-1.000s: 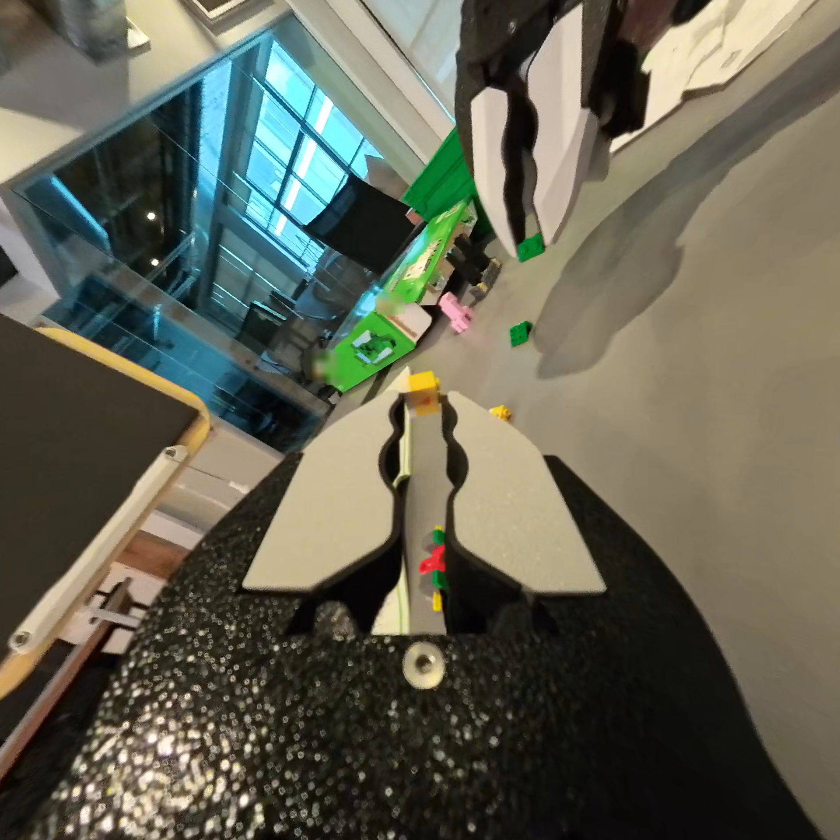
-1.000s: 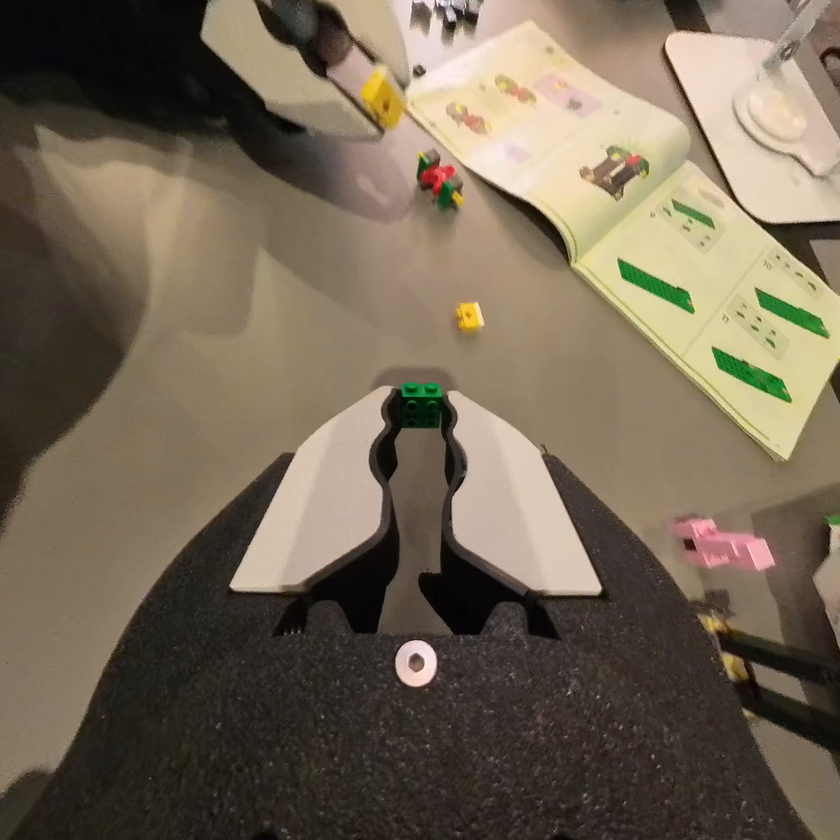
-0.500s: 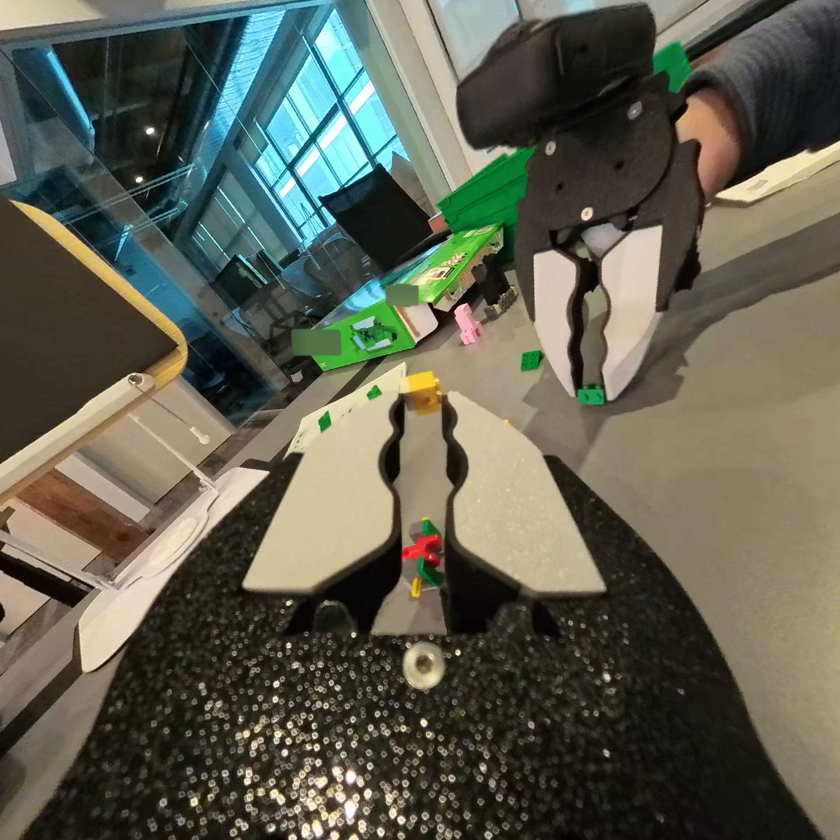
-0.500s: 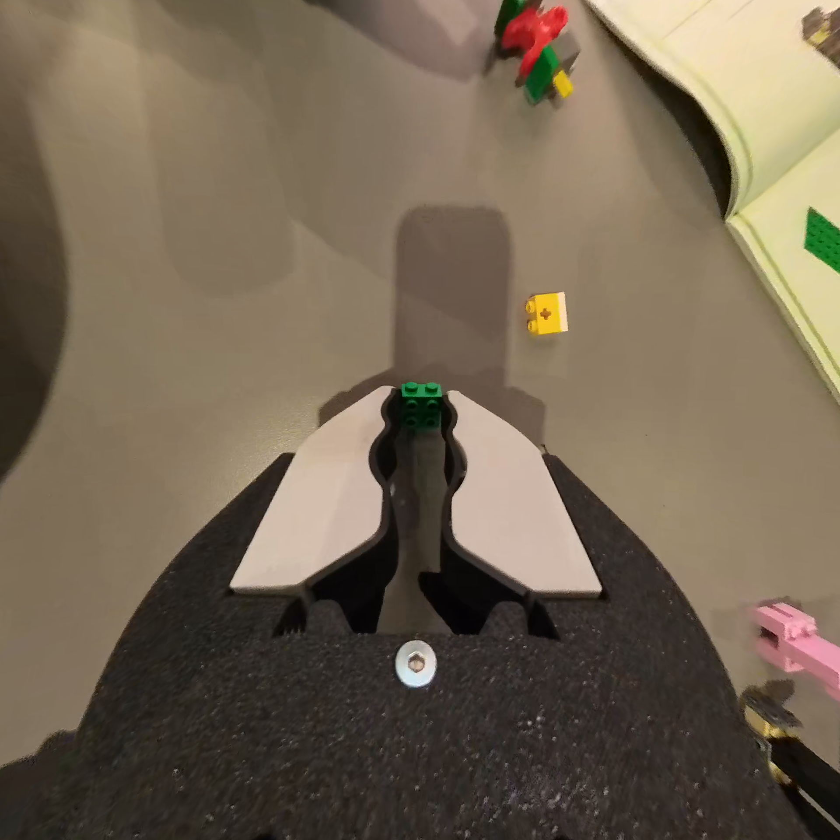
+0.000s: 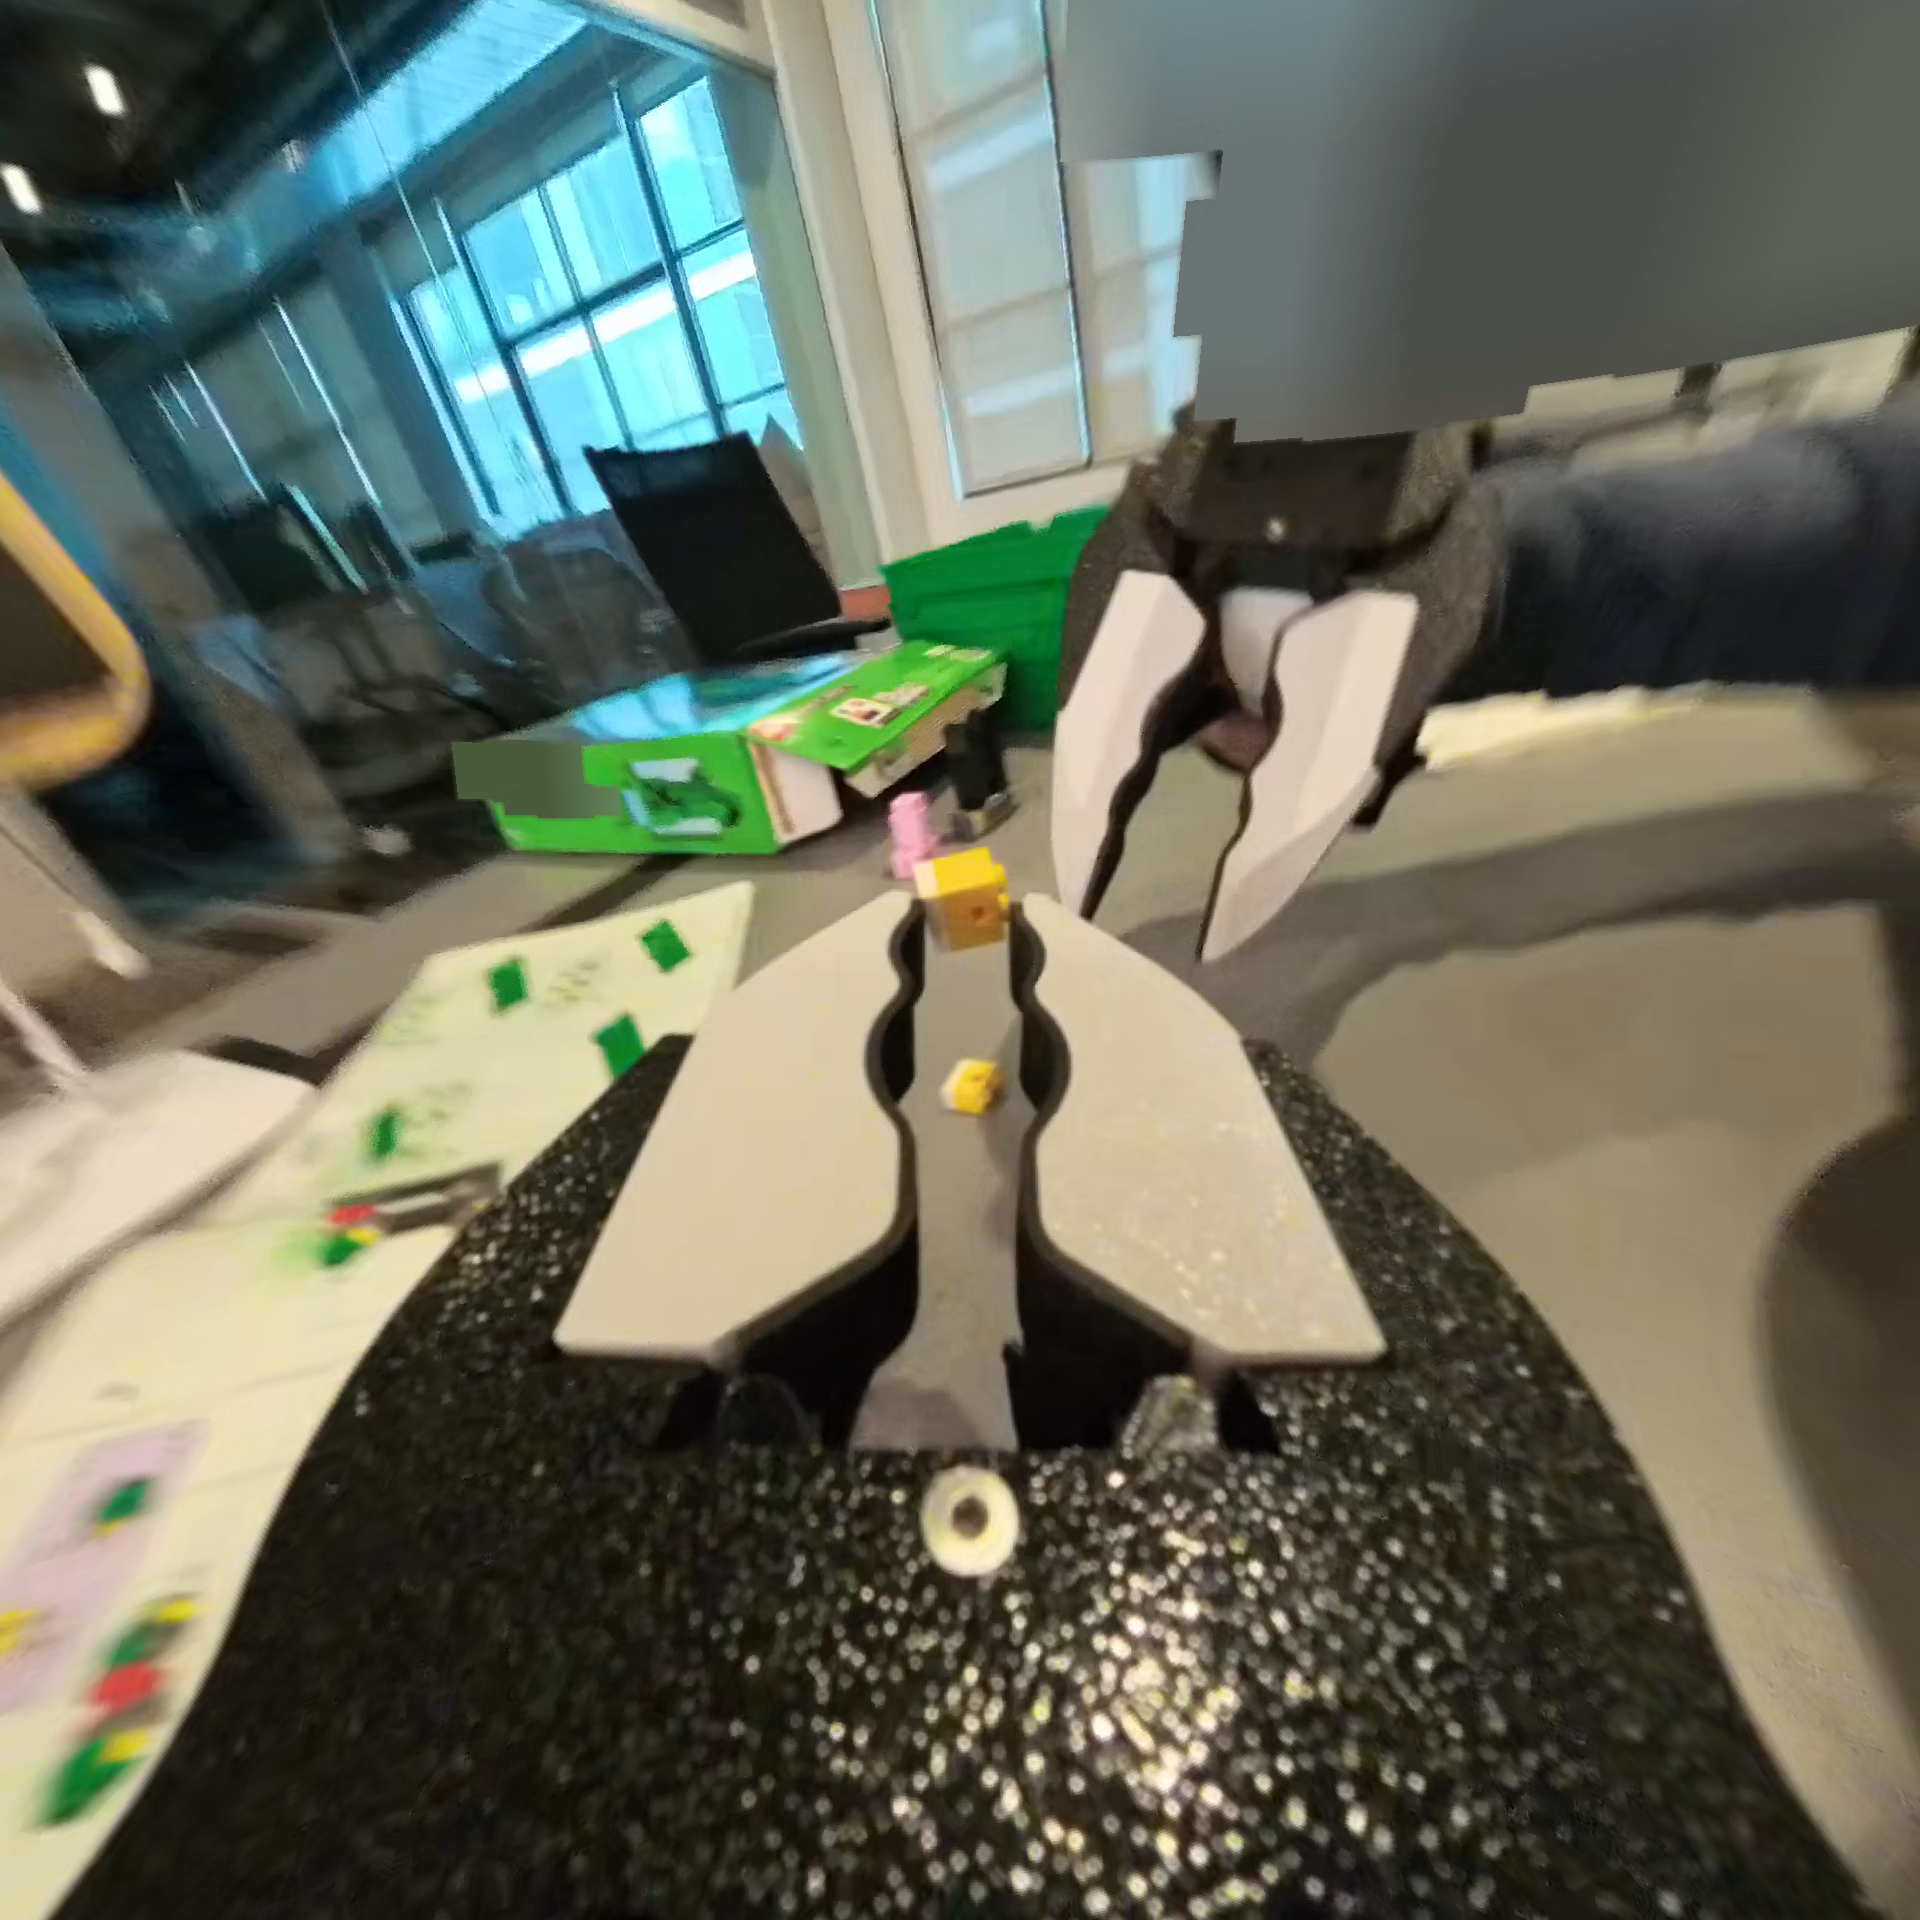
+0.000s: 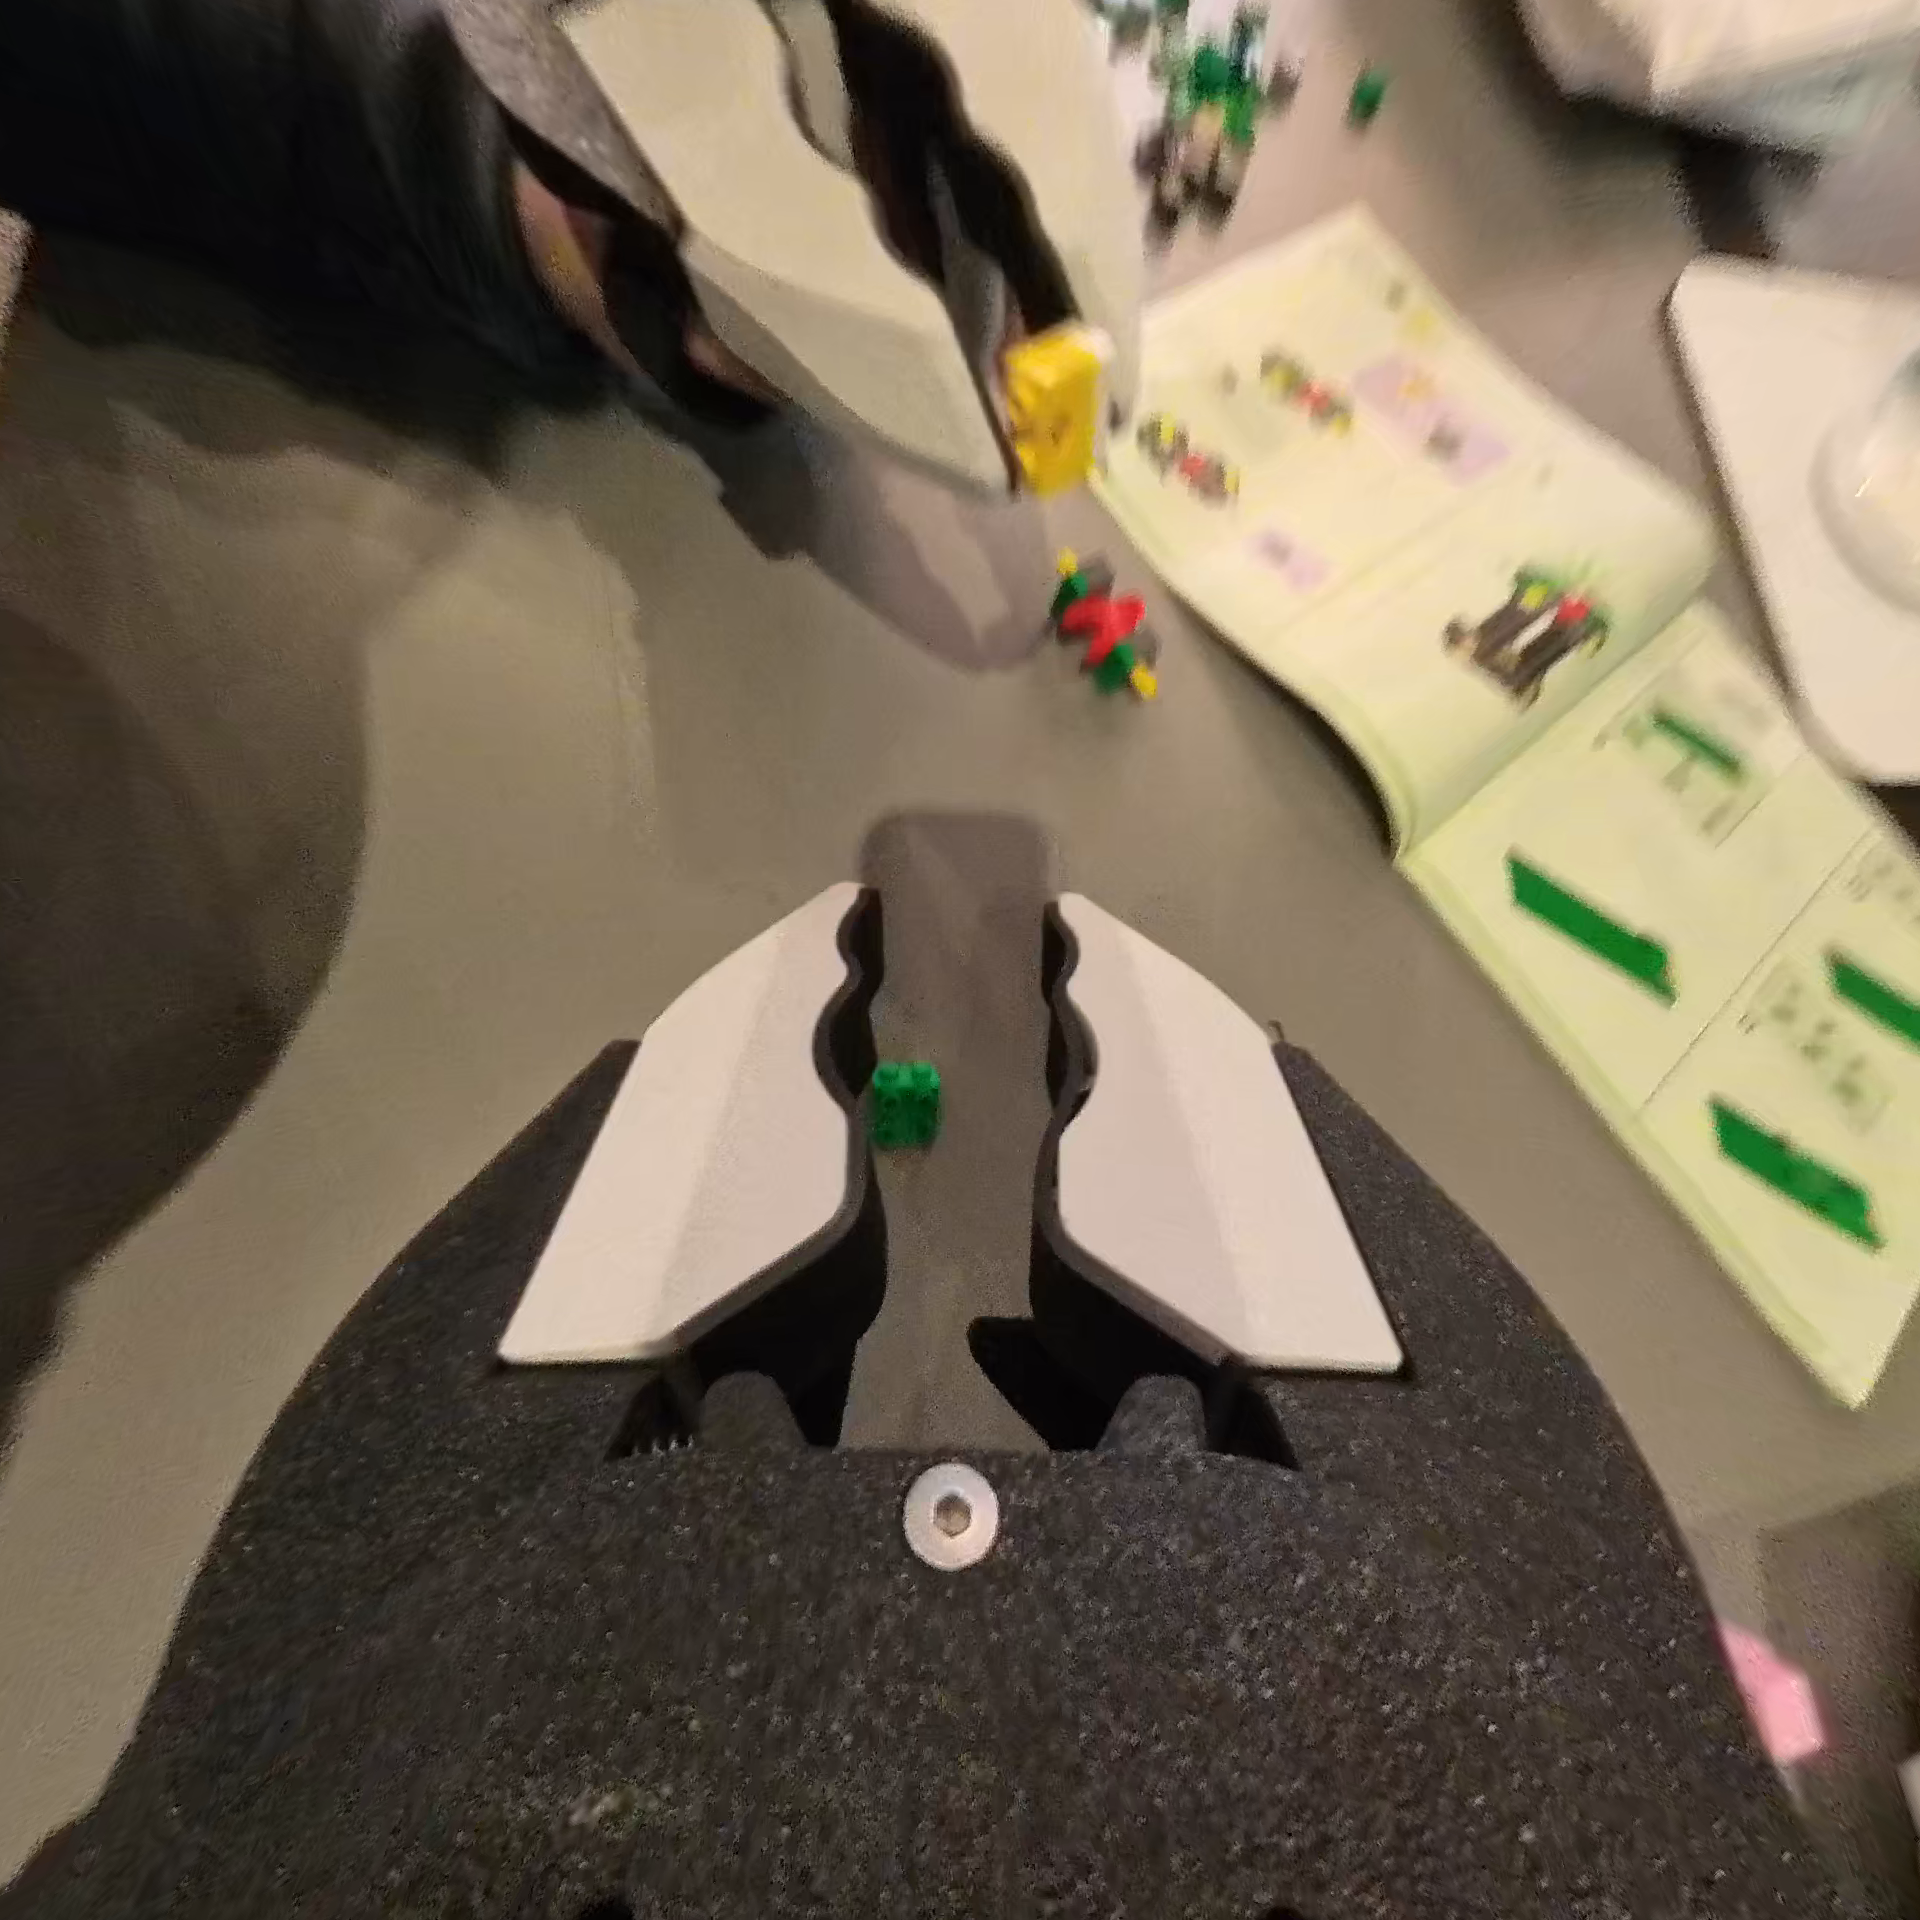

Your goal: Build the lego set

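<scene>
Office room with big windows (image 5: 665,281) and a black chair (image 5: 717,551) behind; grey table (image 5: 1507,1039) fills both views, motion blur in both. Green box (image 5: 727,769) lies open on its side at the far table edge, green crate (image 5: 987,592) just behind it. Open manual (image 6: 1538,727) lies flat on the table, right of centre in the right wrist view, lower left in the left wrist view; white stand base (image 6: 1808,499) beyond it, touching or not unclear. Left gripper (image 5: 964,909) has fingers nearly together, pinching a yellow brick (image 5: 966,899) at the tips, held off the table; same brick seen from the right wrist view at upper centre, above the manual's edge. Right gripper (image 6: 961,899) has fingers spread apart, nothing between the tips; in the left wrist view it hangs tips-down over the table, just right of the yellow brick, a dark sleeve (image 5: 1704,582) behind it. Green brick (image 6: 906,1103) lies loose on the table, seen in the gap between the right fingers, close to the left-hand finger, contact unclear. Red-green build (image 6: 1107,634) sits on the table near the manual's near edge, below the left gripper's tips. Pink figure (image 5: 912,826) stands near the box, dark figure (image 5: 977,774) beside it. Small yellow piece (image 5: 971,1086) lies on the table, seen through the left gripper's gap. More green and dark parts (image 6: 1205,114) at the far top, too blurred to tell.
</scene>
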### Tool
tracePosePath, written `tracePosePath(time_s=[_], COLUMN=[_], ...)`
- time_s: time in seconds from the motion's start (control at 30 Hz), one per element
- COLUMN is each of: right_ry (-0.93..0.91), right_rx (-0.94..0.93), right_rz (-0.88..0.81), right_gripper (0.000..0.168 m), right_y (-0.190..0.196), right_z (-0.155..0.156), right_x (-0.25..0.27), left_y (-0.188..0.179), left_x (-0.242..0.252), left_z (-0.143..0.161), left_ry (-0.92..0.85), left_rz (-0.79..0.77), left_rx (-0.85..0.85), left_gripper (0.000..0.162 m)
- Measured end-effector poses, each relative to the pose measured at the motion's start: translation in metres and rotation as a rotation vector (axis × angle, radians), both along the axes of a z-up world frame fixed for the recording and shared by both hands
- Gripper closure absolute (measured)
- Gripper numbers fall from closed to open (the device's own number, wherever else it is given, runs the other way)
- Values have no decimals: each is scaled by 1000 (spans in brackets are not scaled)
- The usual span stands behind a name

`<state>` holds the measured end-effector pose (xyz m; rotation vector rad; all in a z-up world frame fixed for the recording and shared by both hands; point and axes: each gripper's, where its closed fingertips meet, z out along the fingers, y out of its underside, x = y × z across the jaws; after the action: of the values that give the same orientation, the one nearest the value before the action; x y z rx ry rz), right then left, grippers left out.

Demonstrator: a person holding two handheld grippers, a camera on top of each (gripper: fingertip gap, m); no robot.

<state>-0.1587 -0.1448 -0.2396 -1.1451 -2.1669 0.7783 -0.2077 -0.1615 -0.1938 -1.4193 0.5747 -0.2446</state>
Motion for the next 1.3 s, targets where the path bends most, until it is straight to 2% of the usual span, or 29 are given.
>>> tracePosePath(time_s=[0.13, 0.2, 0.3, 0.5, 0.57, 0.63, 0.67, 0.73, 0.77, 0.83, 0.93, 1.03, 1.17, 1.3], right_ry=[181, 272, 339, 323, 329, 336, 342, 325, 315, 271, 218, 164, 133, 168], right_rx=[105, 194, 307, 463, 501, 522, 516, 425, 352, 139, -220, -462, -617, -665], right_rz=[93, 135, 211, 332, 367, 387, 371, 311, 262, 189, 141, 133, 132, 124], right_gripper=[144, 143, 138, 133, 138, 151, 151, 151, 151, 151, 151, 151, 151, 151], right_y=[-17, -22, -31, -37, -41, -44, -43, -39, -35, -31, -34, -35, -35, -37], right_z=[35, 49, 59, 50, 48, 48, 49, 51, 52, 53, 58, 61, 60, 61], right_x=[-14, -21, -28, -32, -32, -31, -32, -34, -36, -36, -35, -32, -30, -32], left_y=[-3, -6, -12, -23, -23, -23, -22, -18, -16, -13, -11, -9, -11, -10], left_x=[5, 7, 18, 33, 35, 35, 34, 30, 28, 26, 28, 30, 32, 33], left_z=[12, 14, 10, 10, 8, 8, 9, 12, 11, 7, 3, 0, 6, 8], left_ry=[-376, -485, -554, -657, -657, -664, -672, -680, -659, -547, -368, -304, -327, -348], left_rz=[-216, -306, -438, -615, -622, -625, -620, -587, -556, -471, -366, -327, -347, -336], left_rx=[-202, -280, -385, -502, -520, -522, -513, -480, -464, -405, -322, -307, -274, -259], left_gripper=[147, 147, 147, 147, 147, 147, 146, 114, 110, 111, 122, 126, 141, 141])
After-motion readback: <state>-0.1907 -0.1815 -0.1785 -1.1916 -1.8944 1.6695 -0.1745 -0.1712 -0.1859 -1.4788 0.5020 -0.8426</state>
